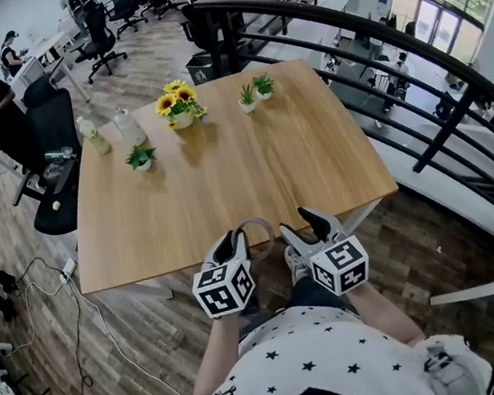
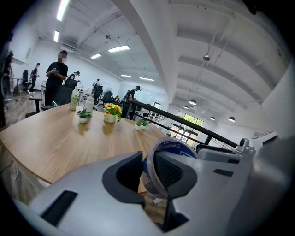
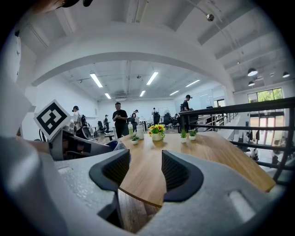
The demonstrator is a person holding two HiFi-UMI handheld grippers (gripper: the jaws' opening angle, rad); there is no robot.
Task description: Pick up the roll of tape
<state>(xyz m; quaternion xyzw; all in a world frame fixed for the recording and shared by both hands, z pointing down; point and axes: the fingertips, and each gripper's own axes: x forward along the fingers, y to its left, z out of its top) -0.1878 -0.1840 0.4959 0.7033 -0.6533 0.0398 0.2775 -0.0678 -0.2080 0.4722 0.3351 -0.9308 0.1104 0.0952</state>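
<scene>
while both tools hang side by side at the desk's near edge, the left tool (image 2: 147, 171) is clamped on the roll of tape (image 2: 173, 146). its two dark pads pinch the wall of the clear ring, one pad outside it and one inside the hole, so the roll stands on edge with its blue-printed core turned toward the far side of the desk (image 1: 226, 181). from the head view the roll shows as a pale arc right at the desk's near edge, between the two tools; whether it touches the wood or hangs clear of it i cannot tell. the right tool (image 3: 145, 171) sits just beside the left one at that same edge, its jaws parted and gripping nothing, with only the desk's wooden rim showing through the gap. near the desk's far edge stands a pot of sunflowers (image 1: 180, 108), with a pair of small potted plants (image 1: 248, 99) close by and a single small plant (image 1: 140, 158) on the desk's left half. two bottles (image 1: 92, 134) stand at its far left corner. a black office chair (image 1: 48, 147) sits against the desk's left side, and a black railing (image 1: 372, 47) curves past its right side.
</scene>
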